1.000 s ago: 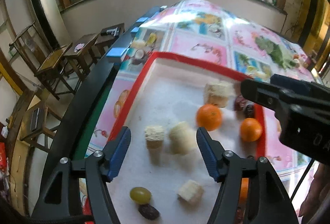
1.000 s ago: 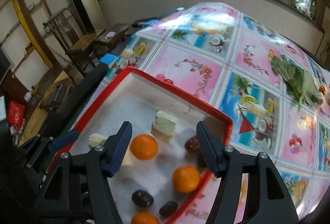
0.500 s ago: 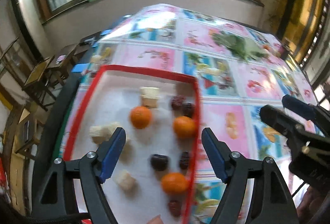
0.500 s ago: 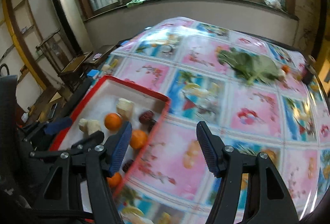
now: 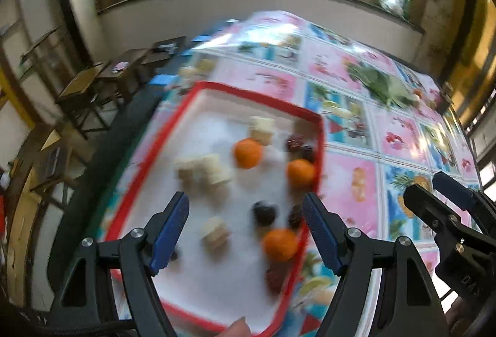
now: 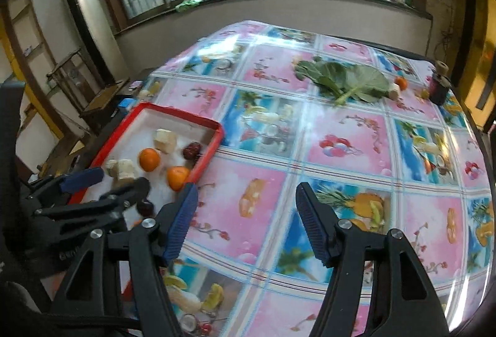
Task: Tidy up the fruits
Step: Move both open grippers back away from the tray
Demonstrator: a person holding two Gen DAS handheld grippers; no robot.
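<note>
Three oranges: they lie in the red-rimmed tray (image 5: 319, 132), one (image 5: 247, 152) mid-tray, one (image 5: 300, 173) by the right rim, one (image 5: 280, 244) nearer the camera.
Other pieces: pale chunks (image 5: 204, 172) and dark fruits (image 5: 264, 213) lie among them, blurred.
Tray: on the bench (image 6: 341, 144), at its left side.
Left claw (image 5: 246, 231): wide open, empty, above the tray.
Right claw (image 6: 246, 222): open, empty, over the patterned cloth beside the tray.
Far end: green leaf (image 6: 344, 81).
</note>
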